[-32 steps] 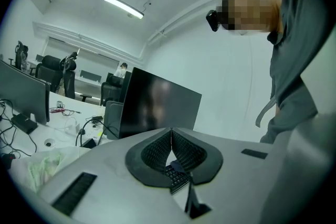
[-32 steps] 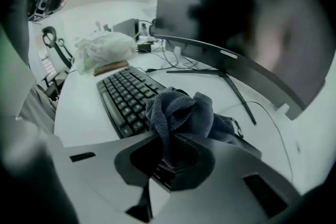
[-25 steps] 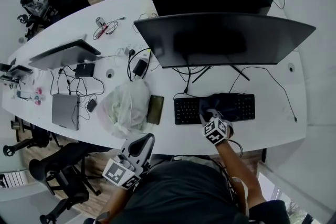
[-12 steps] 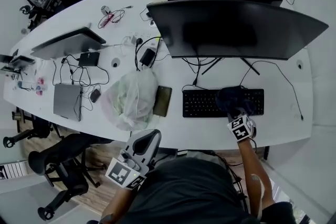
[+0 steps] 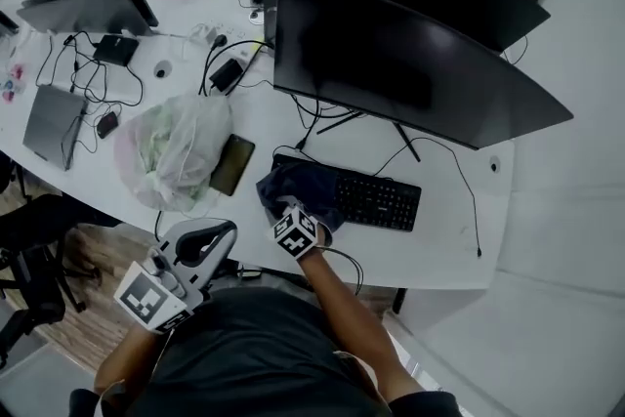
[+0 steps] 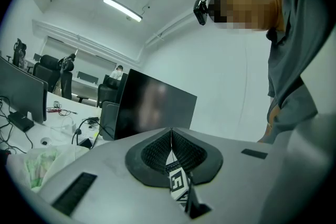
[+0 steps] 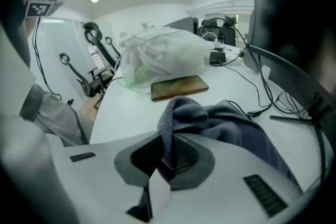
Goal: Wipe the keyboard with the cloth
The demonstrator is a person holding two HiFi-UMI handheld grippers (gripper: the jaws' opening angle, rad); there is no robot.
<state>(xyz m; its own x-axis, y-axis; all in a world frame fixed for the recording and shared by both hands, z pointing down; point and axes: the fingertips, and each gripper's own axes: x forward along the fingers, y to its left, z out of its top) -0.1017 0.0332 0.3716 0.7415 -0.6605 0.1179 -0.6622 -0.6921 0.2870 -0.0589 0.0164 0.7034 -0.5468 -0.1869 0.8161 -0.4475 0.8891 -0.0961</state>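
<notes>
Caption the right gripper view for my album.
Right gripper clamps the cloth; a phone and a bag lie beyond.

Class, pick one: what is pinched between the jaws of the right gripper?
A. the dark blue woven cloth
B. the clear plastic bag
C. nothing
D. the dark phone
A: the right gripper view shows the right gripper shut on a fold of the dark blue woven cloth.

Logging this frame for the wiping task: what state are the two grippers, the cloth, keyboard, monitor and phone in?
left gripper, shut, nothing between its jaws.
right gripper, shut on the cloth.
cloth, bunched, lying over the keyboard's left end.
keyboard, left end covered, the rest bare.
monitor, screen dark.
phone, lying flat, screen dark.
</notes>
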